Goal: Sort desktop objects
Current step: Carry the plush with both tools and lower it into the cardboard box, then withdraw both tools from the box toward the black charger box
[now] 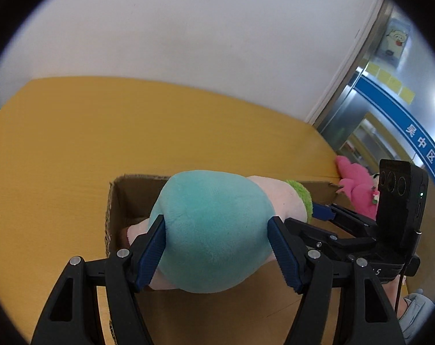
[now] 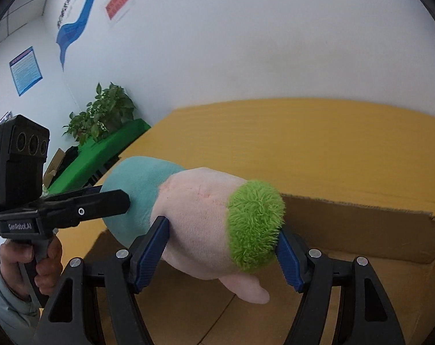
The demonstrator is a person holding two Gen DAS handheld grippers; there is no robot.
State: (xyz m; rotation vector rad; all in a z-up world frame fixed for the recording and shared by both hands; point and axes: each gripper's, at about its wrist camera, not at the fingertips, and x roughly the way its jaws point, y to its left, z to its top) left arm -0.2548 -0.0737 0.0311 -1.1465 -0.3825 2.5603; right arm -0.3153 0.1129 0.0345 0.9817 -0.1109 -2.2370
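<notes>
The table (image 1: 73, 149) fills mid-frame. The box (image 1: 114, 201) sits lower centre. Over it hangs the plush (image 1: 211, 230), soft, light, squashy. The left gripper (image 1: 216, 247) clamps its teal end, the right gripper (image 2: 223, 253) its pink-green end. Hold the bulk, not the limbs.

Teal, pale-pink, green-tufted plush toy (image 1: 211, 230); brown cardboard box (image 2: 361, 230); yellow table (image 1: 131, 132).

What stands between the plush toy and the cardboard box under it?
Nothing visible: the teal, pink and green plush toy, held by both the left gripper and right gripper, hangs over the open brown cardboard box.
</notes>
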